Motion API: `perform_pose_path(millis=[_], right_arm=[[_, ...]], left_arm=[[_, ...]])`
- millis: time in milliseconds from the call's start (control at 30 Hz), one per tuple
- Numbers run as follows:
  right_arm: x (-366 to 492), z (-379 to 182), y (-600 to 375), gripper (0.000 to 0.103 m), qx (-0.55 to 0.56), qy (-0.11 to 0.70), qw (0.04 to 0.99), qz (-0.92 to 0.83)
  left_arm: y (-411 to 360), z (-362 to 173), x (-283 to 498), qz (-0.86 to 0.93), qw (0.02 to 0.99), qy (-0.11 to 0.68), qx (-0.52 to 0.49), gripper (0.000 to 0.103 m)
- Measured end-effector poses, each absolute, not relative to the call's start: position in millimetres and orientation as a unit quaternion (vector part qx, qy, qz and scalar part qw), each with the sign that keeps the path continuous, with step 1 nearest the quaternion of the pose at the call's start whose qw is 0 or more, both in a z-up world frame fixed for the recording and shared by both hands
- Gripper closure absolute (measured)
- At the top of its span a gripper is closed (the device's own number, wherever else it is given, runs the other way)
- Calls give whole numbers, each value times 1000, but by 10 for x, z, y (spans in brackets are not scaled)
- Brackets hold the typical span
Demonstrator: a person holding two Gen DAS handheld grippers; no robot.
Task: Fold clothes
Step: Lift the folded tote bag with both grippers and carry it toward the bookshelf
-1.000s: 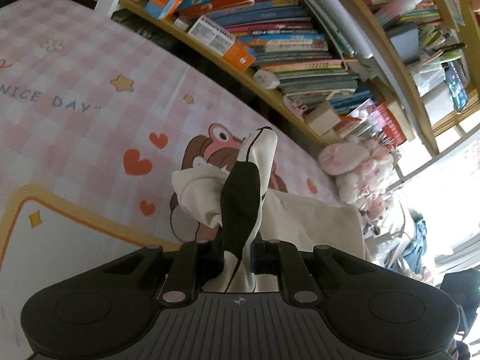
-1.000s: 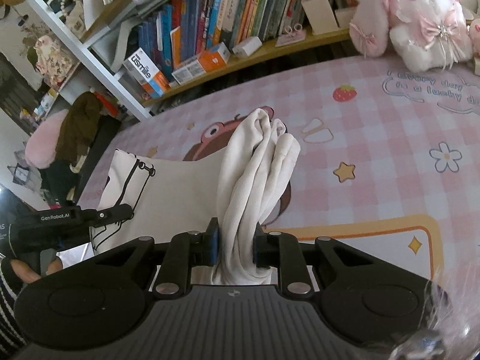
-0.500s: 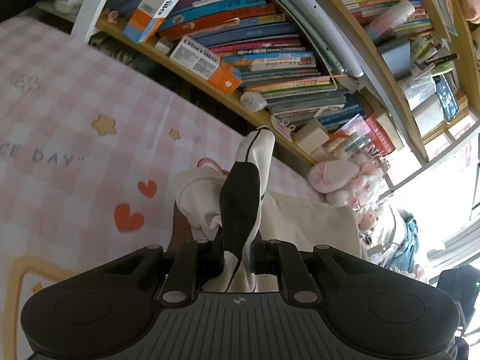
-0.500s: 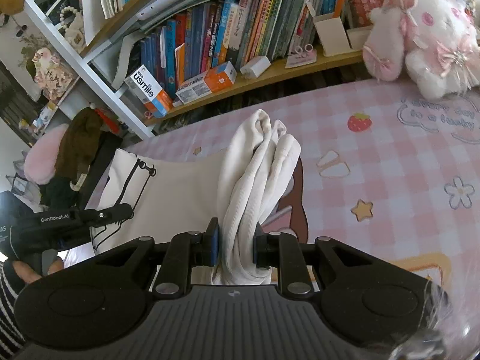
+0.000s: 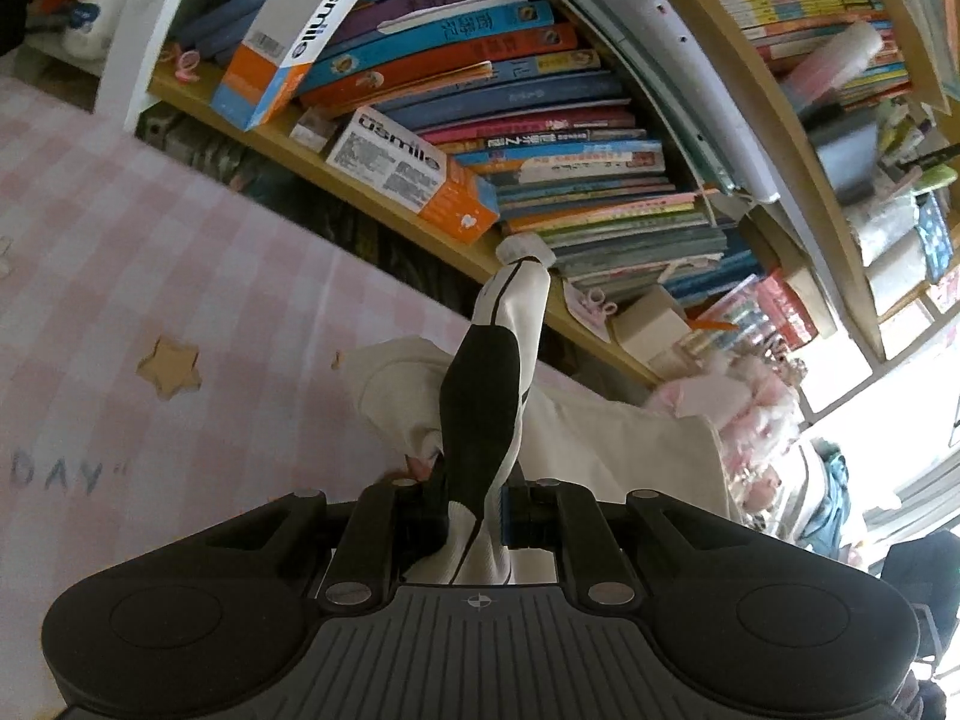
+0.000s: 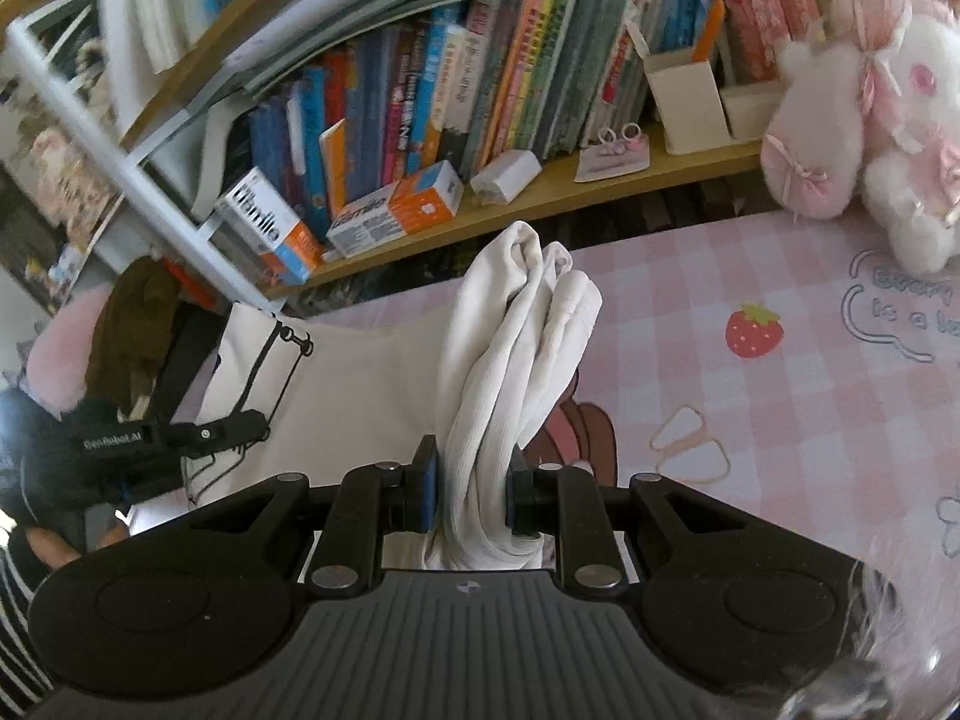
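Left gripper [image 5: 477, 510]: jaws clamped on a bunched fold of the cream garment [image 5: 612, 438], the pinched part carrying a black print patch; the fold stands up between the jaws and rises ahead of them, the rest of the cloth trailing ahead and to the right of the jaws onto the pink checked cover [image 5: 180, 276]. Right gripper [image 6: 474, 495]: jaws clamped on a thick ribbed cream bundle of the same garment, which stands upright between the pads and flops over ahead of them. From the right wrist view the cloth spreads flat to the left of the jaws, reaching the left gripper there, with a hand [image 6: 51, 546] partly visible behind it. Bookshelf [image 6: 456, 120] lies beyond the jaws in both views; plush toy [image 6: 870, 120] sits far right of the right jaws on the cover.
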State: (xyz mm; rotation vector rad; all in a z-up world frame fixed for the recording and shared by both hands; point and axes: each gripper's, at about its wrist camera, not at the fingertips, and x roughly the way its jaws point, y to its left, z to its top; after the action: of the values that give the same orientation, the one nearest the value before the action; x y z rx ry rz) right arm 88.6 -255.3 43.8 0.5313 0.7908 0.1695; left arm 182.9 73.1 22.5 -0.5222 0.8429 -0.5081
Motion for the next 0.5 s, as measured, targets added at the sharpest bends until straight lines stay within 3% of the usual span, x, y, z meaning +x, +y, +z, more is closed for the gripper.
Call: perform_pose_path(millis=[500], right_arm=[[1774, 290, -2823, 85, 247, 377, 890, 73]], left_arm=[[547, 109, 2645, -253, 851, 384, -253, 90]])
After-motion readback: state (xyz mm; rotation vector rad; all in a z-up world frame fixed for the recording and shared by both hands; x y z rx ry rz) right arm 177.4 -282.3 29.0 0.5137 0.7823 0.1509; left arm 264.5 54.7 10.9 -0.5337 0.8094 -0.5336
